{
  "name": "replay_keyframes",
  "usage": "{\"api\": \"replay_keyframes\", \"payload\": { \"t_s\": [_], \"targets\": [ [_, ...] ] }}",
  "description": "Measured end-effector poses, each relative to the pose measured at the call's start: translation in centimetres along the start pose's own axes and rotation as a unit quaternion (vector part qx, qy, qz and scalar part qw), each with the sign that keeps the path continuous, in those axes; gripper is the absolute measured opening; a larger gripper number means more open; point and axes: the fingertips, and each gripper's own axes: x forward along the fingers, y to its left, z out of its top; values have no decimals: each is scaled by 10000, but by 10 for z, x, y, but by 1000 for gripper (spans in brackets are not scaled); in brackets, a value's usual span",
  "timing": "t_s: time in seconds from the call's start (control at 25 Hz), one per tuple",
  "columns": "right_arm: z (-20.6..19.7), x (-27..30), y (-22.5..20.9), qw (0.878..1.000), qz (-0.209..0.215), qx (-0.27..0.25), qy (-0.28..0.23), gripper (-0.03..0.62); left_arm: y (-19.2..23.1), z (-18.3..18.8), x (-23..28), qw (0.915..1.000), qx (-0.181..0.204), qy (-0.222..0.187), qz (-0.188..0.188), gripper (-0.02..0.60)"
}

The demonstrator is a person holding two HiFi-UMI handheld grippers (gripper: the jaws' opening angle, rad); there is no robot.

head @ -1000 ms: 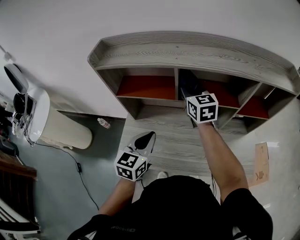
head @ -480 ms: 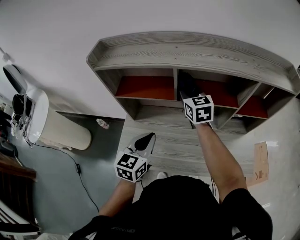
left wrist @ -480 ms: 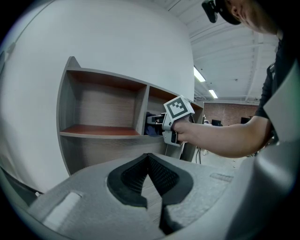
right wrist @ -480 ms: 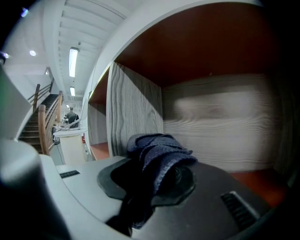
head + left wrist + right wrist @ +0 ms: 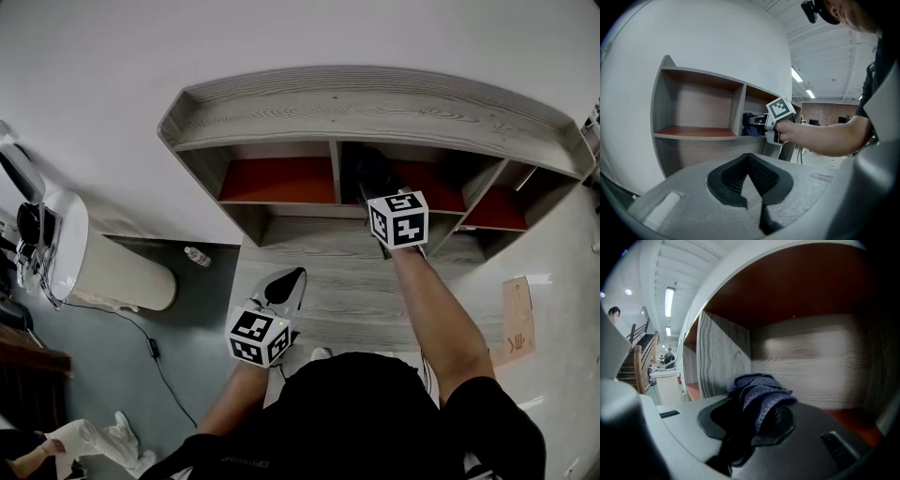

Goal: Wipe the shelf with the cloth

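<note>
The grey wood shelf unit point(image 5: 281, 112) has red-floored compartments. In the head view my right gripper point(image 5: 377, 192) reaches into the middle compartment, just right of the divider point(image 5: 335, 169), and is shut on a dark blue cloth point(image 5: 367, 172). The right gripper view shows the bunched cloth point(image 5: 759, 391) between the jaws, over the red shelf floor point(image 5: 851, 416) and in front of the back wall. My left gripper point(image 5: 296, 277) hangs lower, over the grey lower board point(image 5: 356, 281), shut and empty. In the left gripper view its pads point(image 5: 761, 176) meet, and the cloth point(image 5: 749, 124) shows at the compartment mouth.
A white rounded appliance point(image 5: 103, 267) stands on the floor at the left, with a small bottle point(image 5: 195, 255) and a cable beside it. A cardboard piece point(image 5: 516, 323) lies at the right. A person's feet point(image 5: 89, 441) show at the lower left.
My right gripper with the cloth shifted slightly left at the compartment mouth. The head view then panned, sliding the shelf left. Someone's feet came into view. The left gripper stayed put.
</note>
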Motion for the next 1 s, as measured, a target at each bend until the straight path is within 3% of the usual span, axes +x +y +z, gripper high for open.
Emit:
{"api": "replay_keyframes", "payload": {
  "t_s": [1.0],
  "targets": [
    [-18, -76, -129, 9904, -1326, 378, -24, 92, -39, 11, 44, 9975, 228, 32, -666, 8]
  ]
}}
